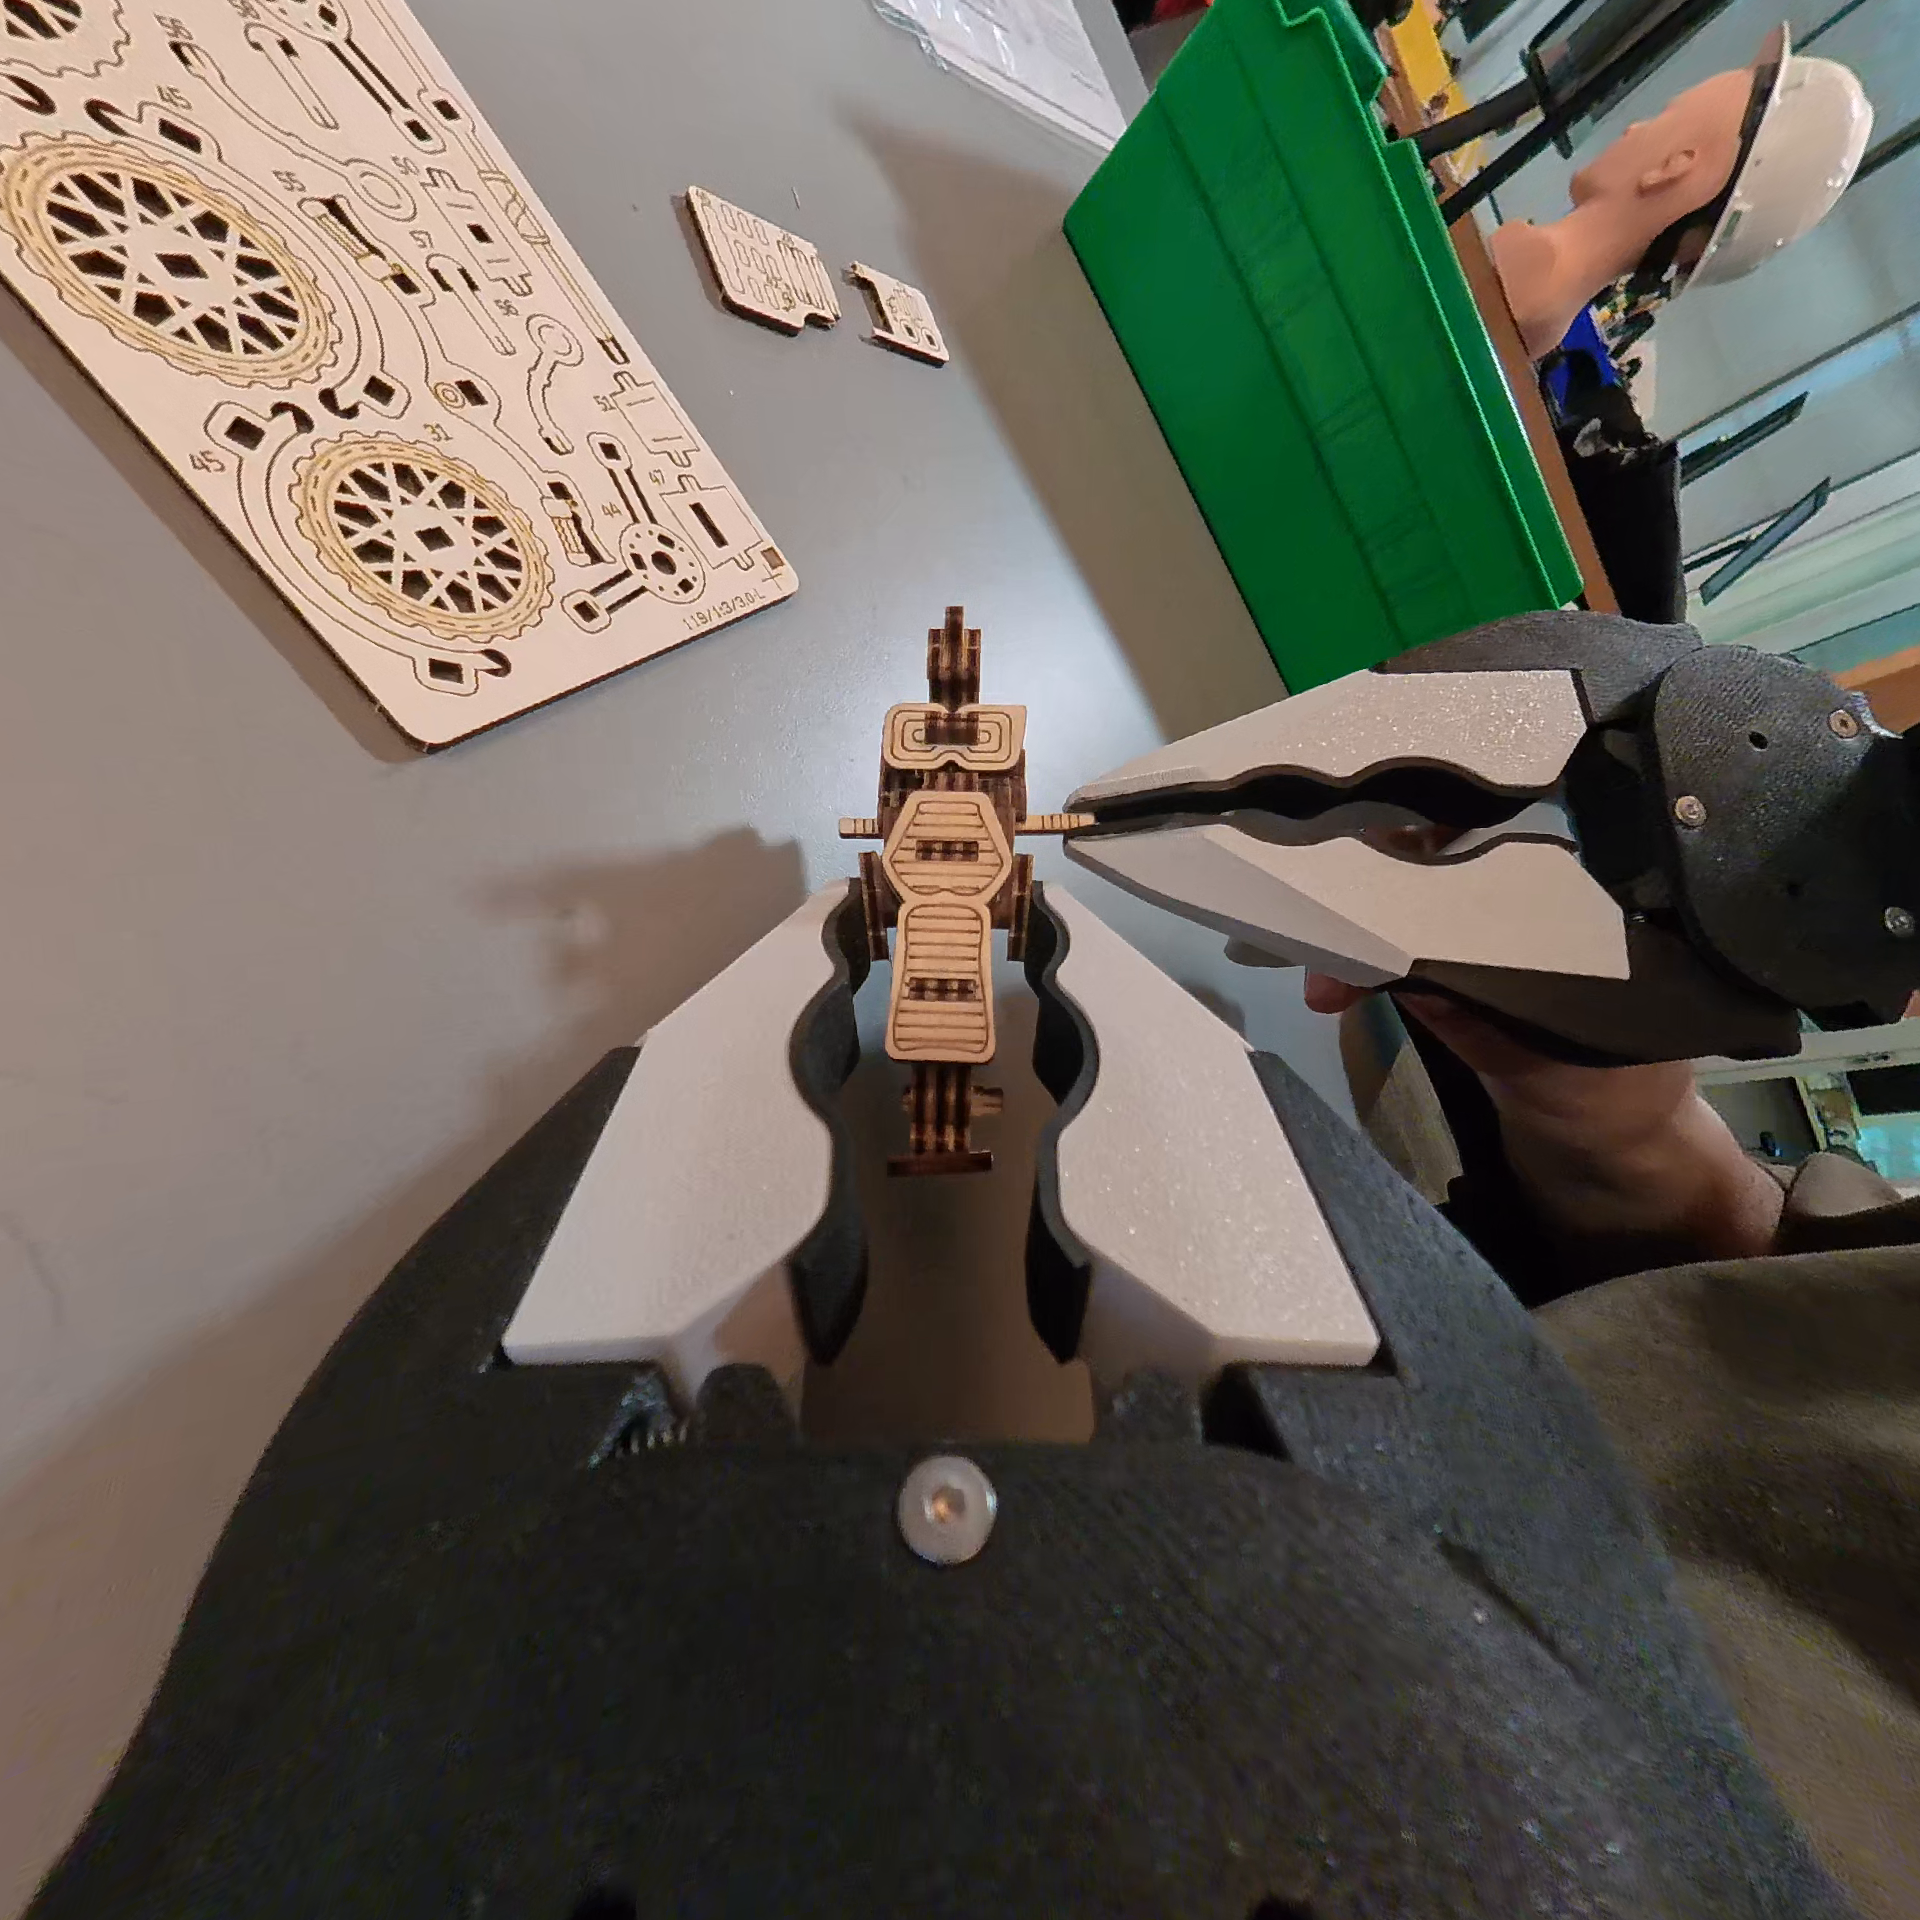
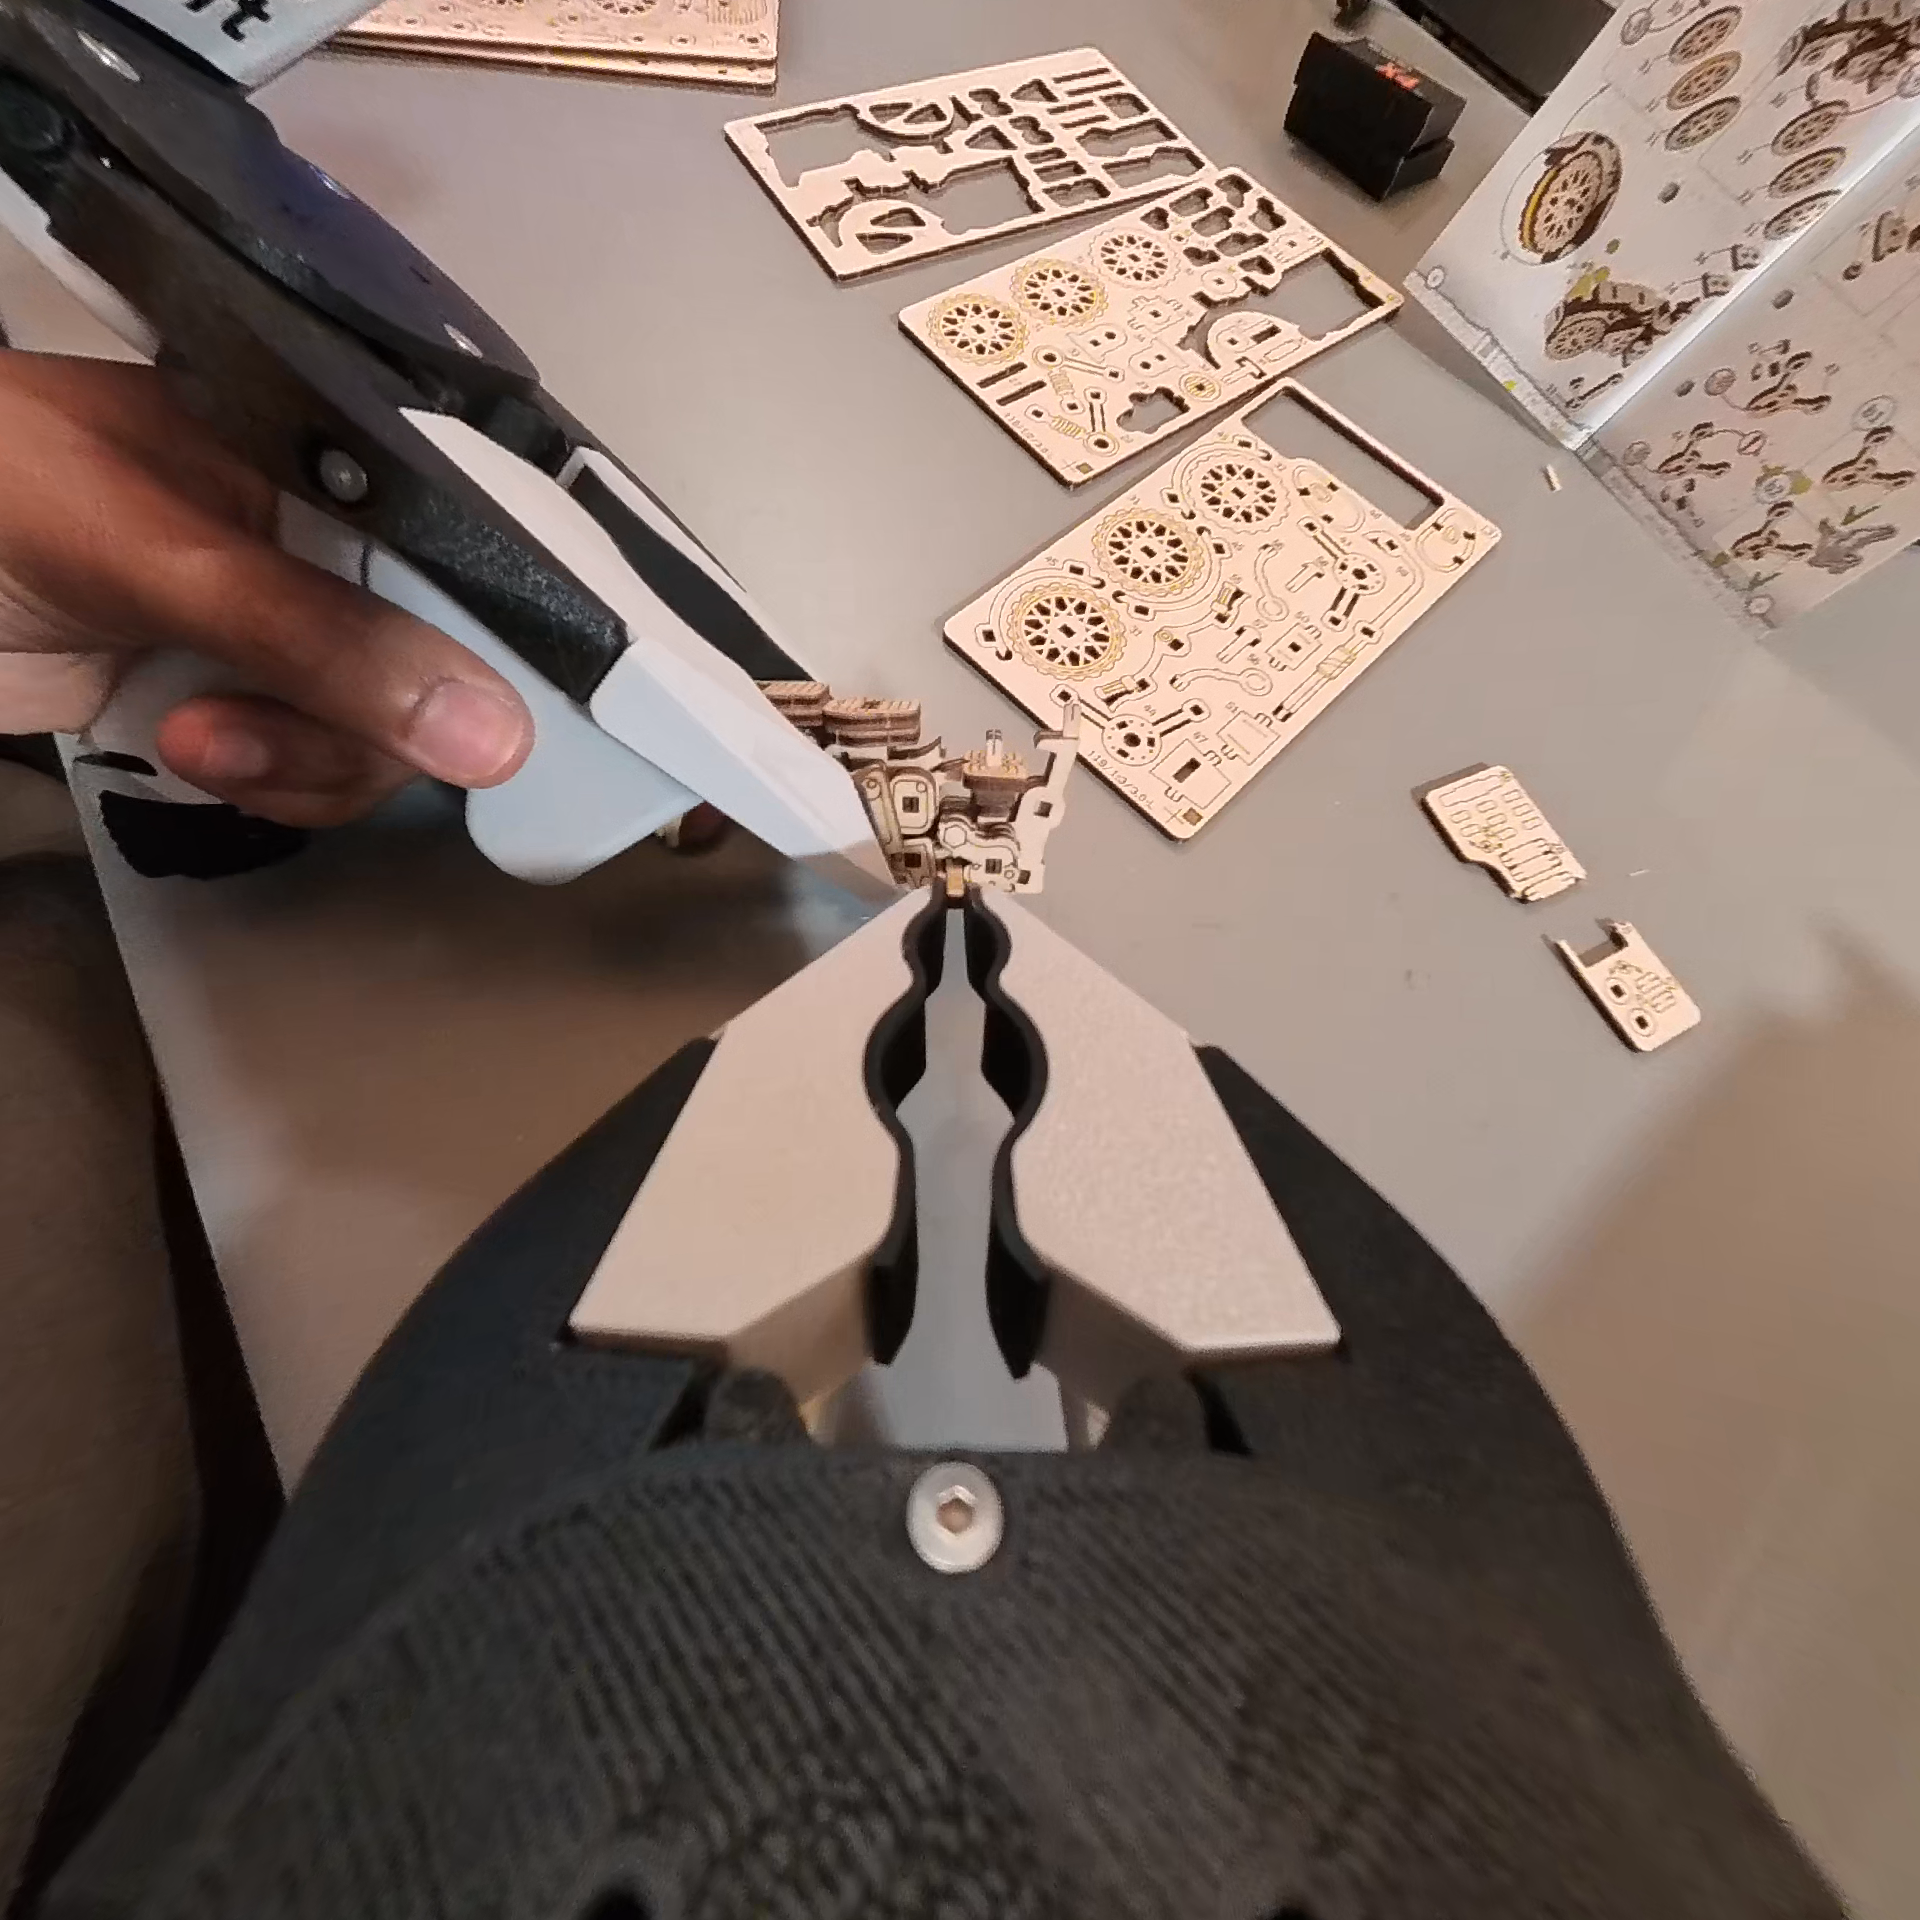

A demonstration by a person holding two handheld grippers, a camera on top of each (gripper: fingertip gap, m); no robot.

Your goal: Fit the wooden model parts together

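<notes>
A small part-built wooden model (image 1: pixel 940 904) stands between the fingers of my left gripper (image 1: pixel 951 909), which is shut on its sides and holds it above the grey table (image 1: pixel 312 1039). A thin wooden pin (image 1: pixel 1055 824) sticks out of the model's right side. My right gripper (image 1: pixel 1075 823) comes in from the right and is shut on the pin's end. In the right wrist view my right gripper (image 2: pixel 951 902) pinches the pin (image 2: pixel 951 883) at its tips. The model (image 2: pixel 977 821) sits just beyond, and the left gripper (image 2: pixel 868 857) grips it from the upper left.
Laser-cut wooden part sheets (image 1: pixel 312 343) (image 2: pixel 1226 634) (image 2: pixel 1143 322) lie on the table beyond the model. Two small loose wooden pieces (image 2: pixel 1501 831) (image 2: pixel 1631 987) lie at the right. A green bin (image 1: pixel 1320 343), an instruction sheet (image 2: pixel 1714 312) and a black box (image 2: pixel 1371 114) stand farther off. Both grippers' tips are close together, under 4 cm apart.
</notes>
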